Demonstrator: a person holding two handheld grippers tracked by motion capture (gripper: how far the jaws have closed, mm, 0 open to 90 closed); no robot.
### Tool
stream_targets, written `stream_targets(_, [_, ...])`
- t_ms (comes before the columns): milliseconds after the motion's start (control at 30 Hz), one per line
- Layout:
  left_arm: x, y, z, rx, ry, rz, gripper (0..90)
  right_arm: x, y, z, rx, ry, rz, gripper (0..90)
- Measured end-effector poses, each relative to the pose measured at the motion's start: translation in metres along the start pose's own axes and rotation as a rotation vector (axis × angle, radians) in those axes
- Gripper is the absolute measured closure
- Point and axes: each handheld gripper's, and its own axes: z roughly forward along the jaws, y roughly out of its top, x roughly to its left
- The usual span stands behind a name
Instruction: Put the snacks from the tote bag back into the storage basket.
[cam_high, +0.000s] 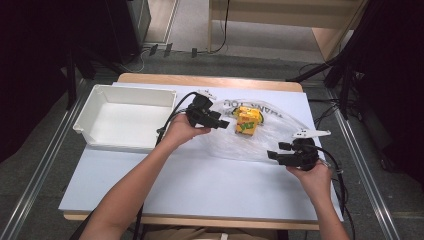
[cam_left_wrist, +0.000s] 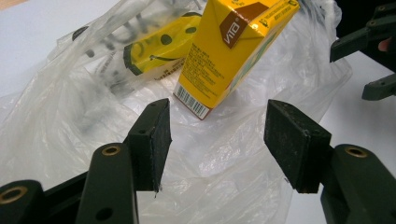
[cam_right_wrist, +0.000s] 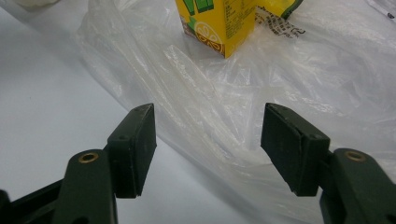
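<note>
A yellow juice carton (cam_high: 246, 121) (cam_left_wrist: 229, 51) (cam_right_wrist: 219, 21) stands on a crumpled clear plastic bag (cam_high: 265, 135) (cam_left_wrist: 84, 130) (cam_right_wrist: 224, 116) spread over the white table. The bag carries black print and a yellow smiley design (cam_left_wrist: 154, 49). My left gripper (cam_high: 223, 121) (cam_left_wrist: 217, 135) hovers just left of the carton, jaws open, only bag film below them. My right gripper (cam_high: 272, 155) (cam_right_wrist: 208, 149) sits at the bag's near right edge, jaws open over the film, not pinching it. In the left gripper view the right gripper's jaws (cam_left_wrist: 373, 60) show at the far right.
A white plastic bin (cam_high: 125, 117) stands empty at the table's left, close behind my left forearm. The table's front edge (cam_high: 200, 217) runs near the person. Cables trail from both grippers. Dark stands and a wooden shelf lie beyond the table.
</note>
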Motion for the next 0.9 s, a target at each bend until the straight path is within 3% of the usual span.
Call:
stream_targets(200, [-0.001,-0.001,0.001,-0.001,-0.015,0.007,39.9,-0.001,0.001,0.001,-0.002,0.000,0.005,36.4])
stream_targets(367, [-0.001,0.001,0.001,-0.033,-0.050,-0.001,39.9,0.000,0.000,0.002,0.016,0.000,0.001,37.4])
stream_targets(467, [0.000,-0.001,0.003,-0.005,-0.045,0.014,39.3,0.000,0.000,0.000,0.009,0.004,-0.002,37.6])
stream_targets(900, [-0.008,0.007,0.014,-0.007,-0.046,0.066,39.7,0.002,-0.001,0.000,0.005,0.012,-0.001,37.7])
